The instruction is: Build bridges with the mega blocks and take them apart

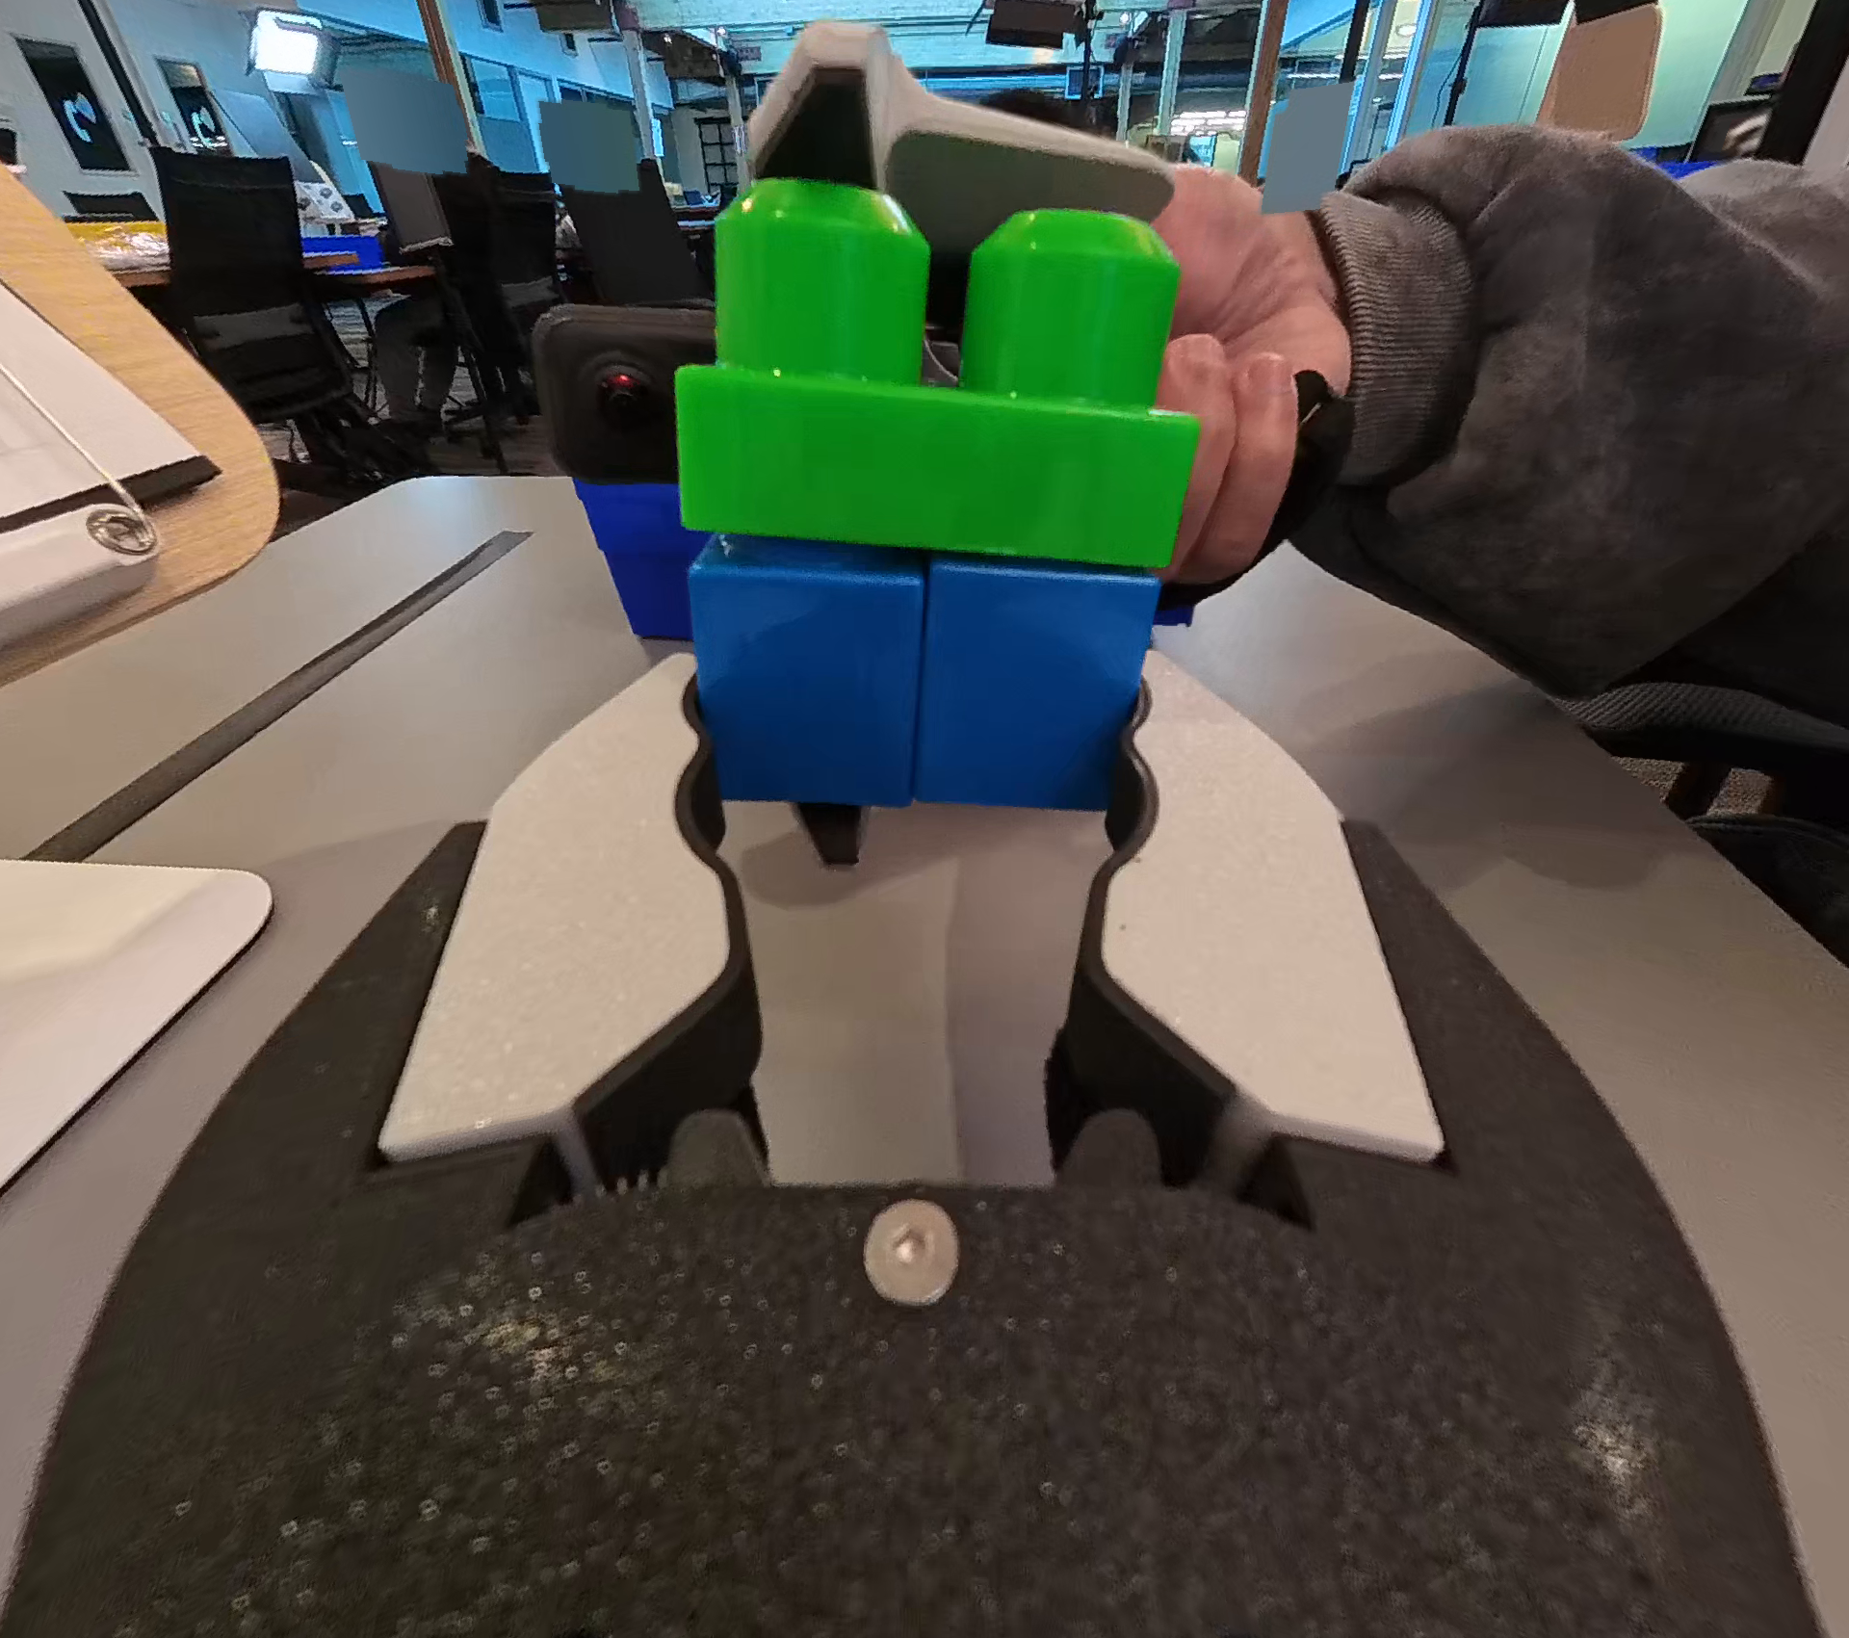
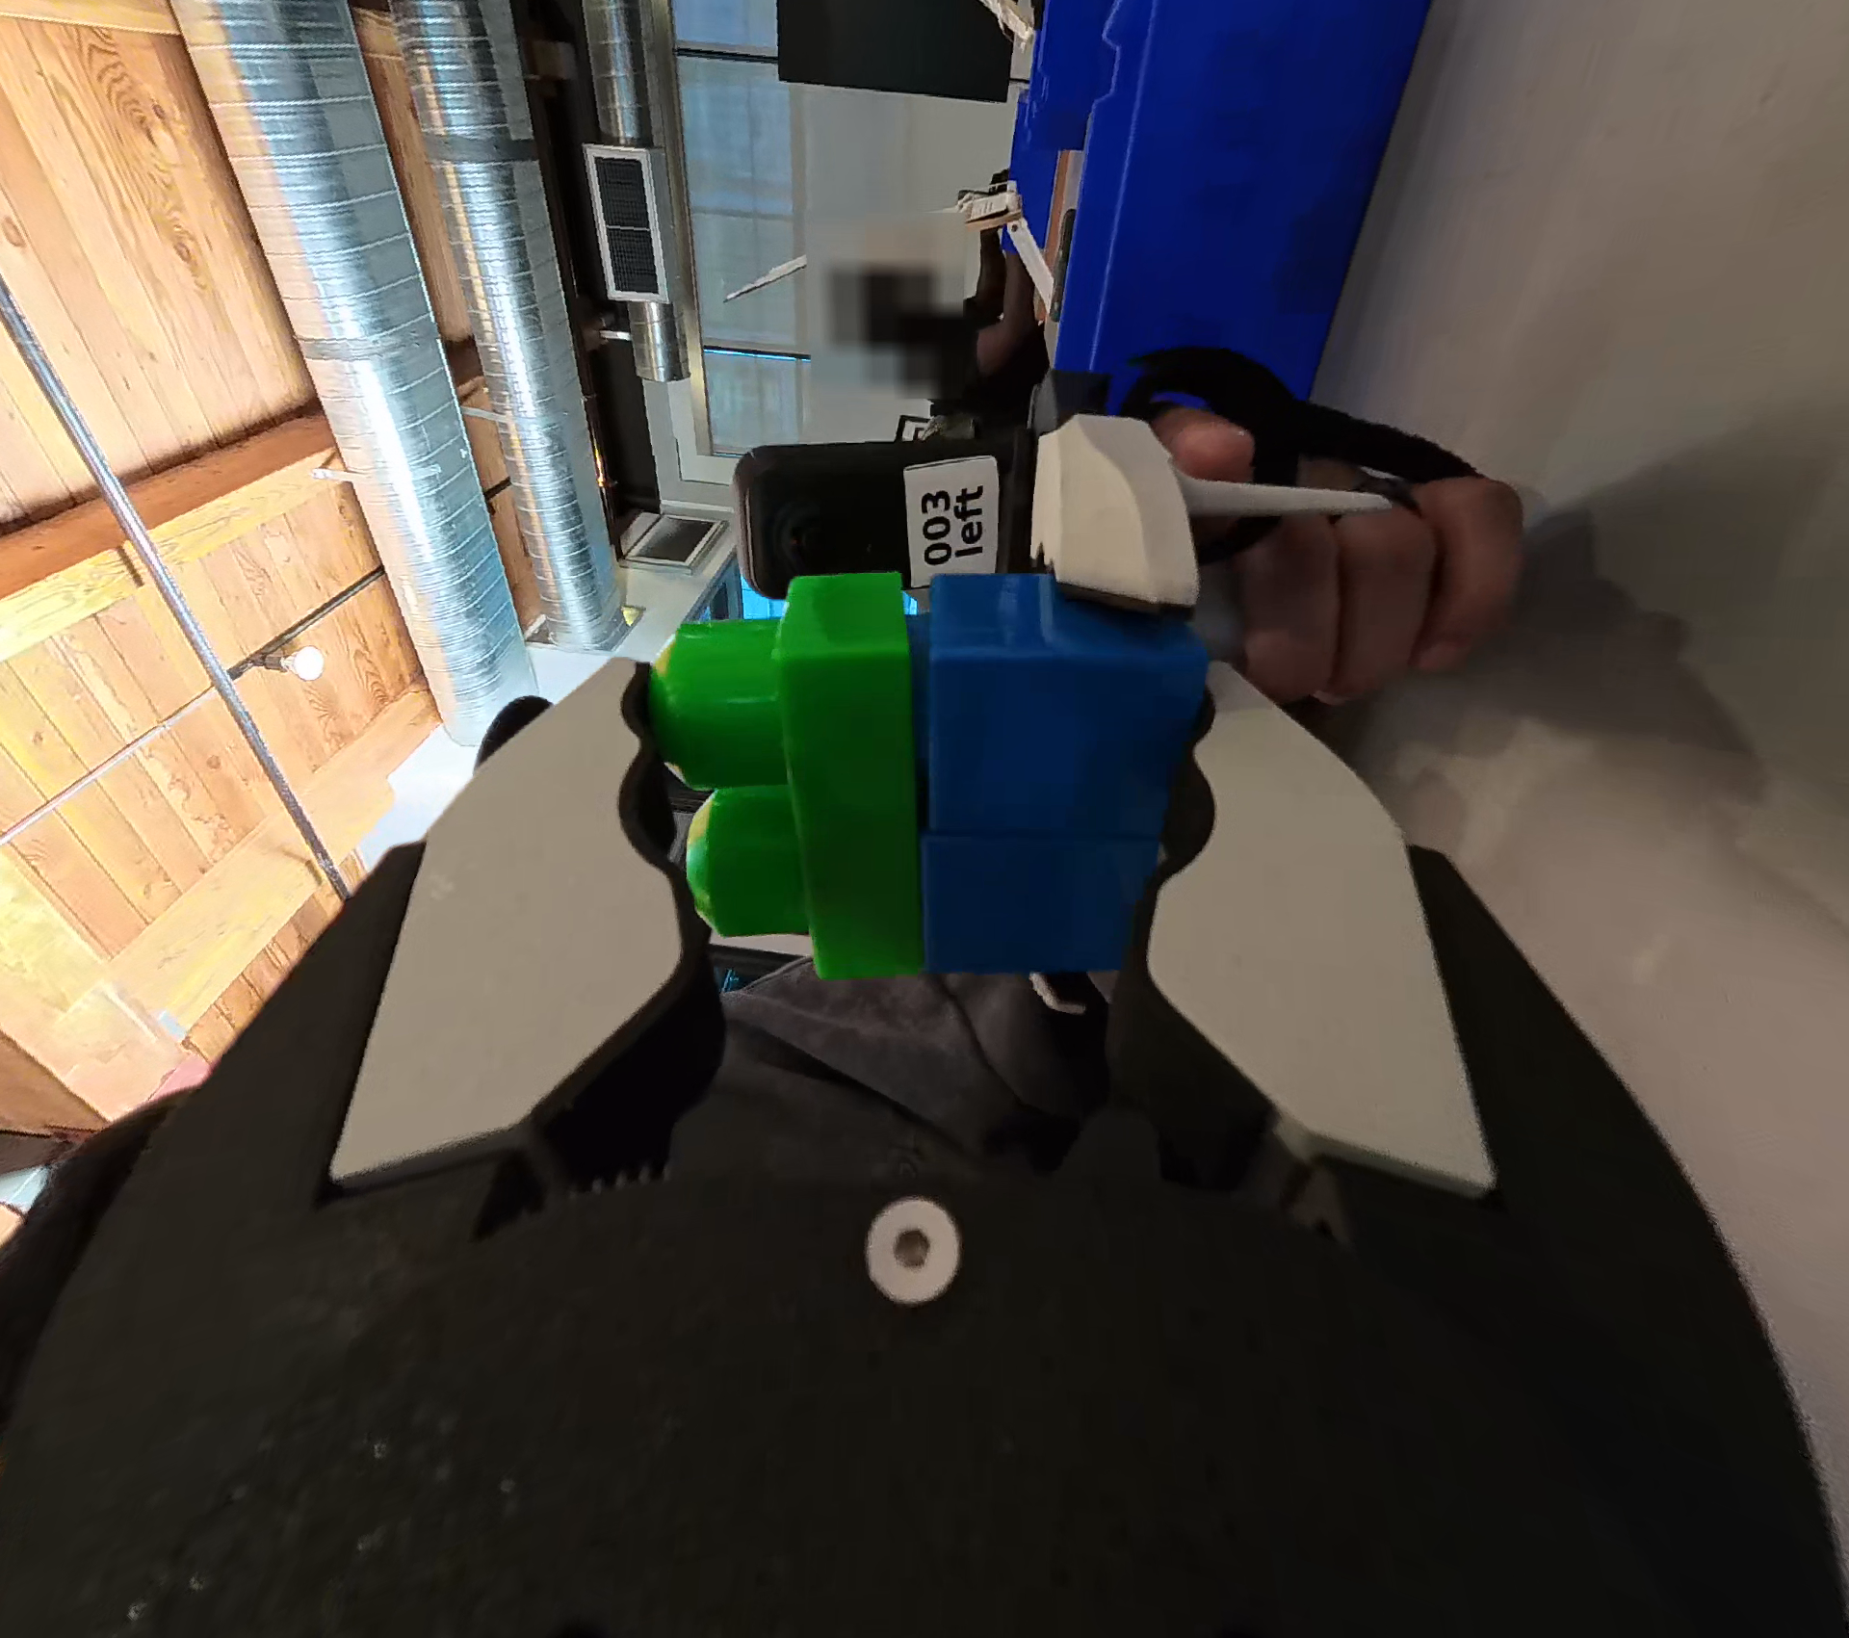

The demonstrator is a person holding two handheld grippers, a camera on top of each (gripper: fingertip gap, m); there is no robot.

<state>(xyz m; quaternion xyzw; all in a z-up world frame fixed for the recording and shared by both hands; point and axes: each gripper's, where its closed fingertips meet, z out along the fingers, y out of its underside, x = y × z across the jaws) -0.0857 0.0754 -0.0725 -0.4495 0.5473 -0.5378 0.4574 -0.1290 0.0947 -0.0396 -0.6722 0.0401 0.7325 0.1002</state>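
A: Where was the bridge, and who had hold of it?

B: It was held up off the grey tabletop (image 1: 330, 670), between both tools. Two blue blocks (image 1: 920, 680) stood side by side as the legs, and a green block (image 1: 931, 469) with two studs spanned them on top. The left gripper (image 1: 915, 750) was clamped across the pair of blue blocks, one finger on each outer side.

A: And the right gripper?

B: In its own view the right gripper (image 2: 915, 780) lay turned on its side, with one finger against the green studs and the other at the bottom of the blue blocks. It looked closed on the whole stack from top to bottom, though the far finger's contact was partly hidden, so I'd call that likely rather than sure.

A: Which step, then?

B: I judged it either the pressing-together of the span or the start of taking it apart; the green block sat a little tilted on the legs.

A: What did the next move call for?

B: If taking apart, the right gripper would need to shift onto the green block alone and pull straight away while the left held the legs steady. A blue bin (image 2: 1251, 139) stood just behind.
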